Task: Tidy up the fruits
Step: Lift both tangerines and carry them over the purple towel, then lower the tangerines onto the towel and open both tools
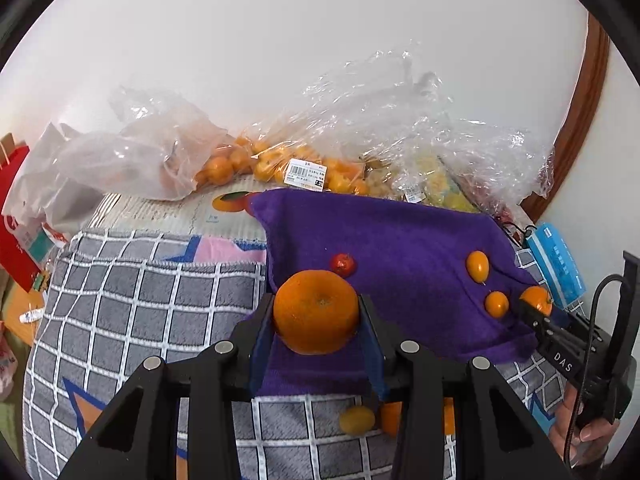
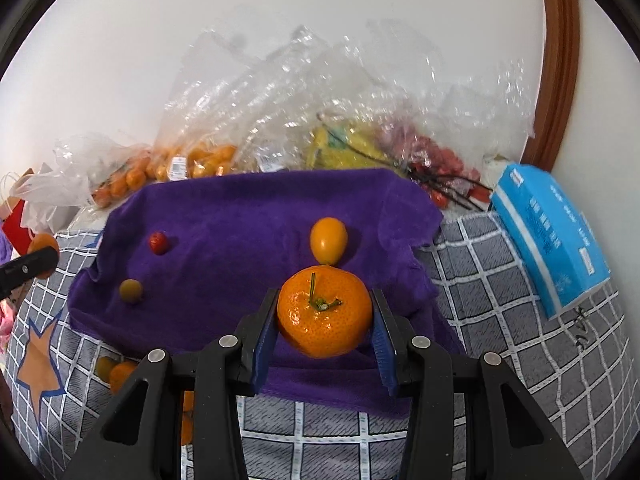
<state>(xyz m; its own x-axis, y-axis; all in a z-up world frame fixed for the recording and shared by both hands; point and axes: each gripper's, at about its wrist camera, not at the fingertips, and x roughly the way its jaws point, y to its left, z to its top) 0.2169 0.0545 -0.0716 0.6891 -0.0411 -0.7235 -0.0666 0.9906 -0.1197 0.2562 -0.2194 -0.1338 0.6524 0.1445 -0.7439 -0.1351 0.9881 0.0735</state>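
My left gripper (image 1: 317, 312) is shut on a mandarin (image 1: 316, 310) above the near left part of a purple towel (image 1: 400, 236). My right gripper (image 2: 325, 316) is shut on a stemmed mandarin (image 2: 324, 314) over the towel's near edge; it also shows in the left wrist view (image 1: 536, 300). On the towel lie a small red fruit (image 1: 343, 265), an oval kumquat (image 1: 477, 266) and a small round orange fruit (image 1: 496, 304). In the right wrist view they show as the red fruit (image 2: 159, 242), the kumquat (image 2: 328, 240) and a dull yellow-green fruit (image 2: 131, 290).
Plastic bags of oranges (image 1: 224, 168) and other fruit (image 2: 348, 148) lie along the wall behind the towel. A blue box (image 2: 548, 236) leans at the right. Loose fruits (image 1: 357, 420) lie on the grey checked cloth (image 1: 160, 300) near me. A red bag (image 1: 16, 216) stands at left.
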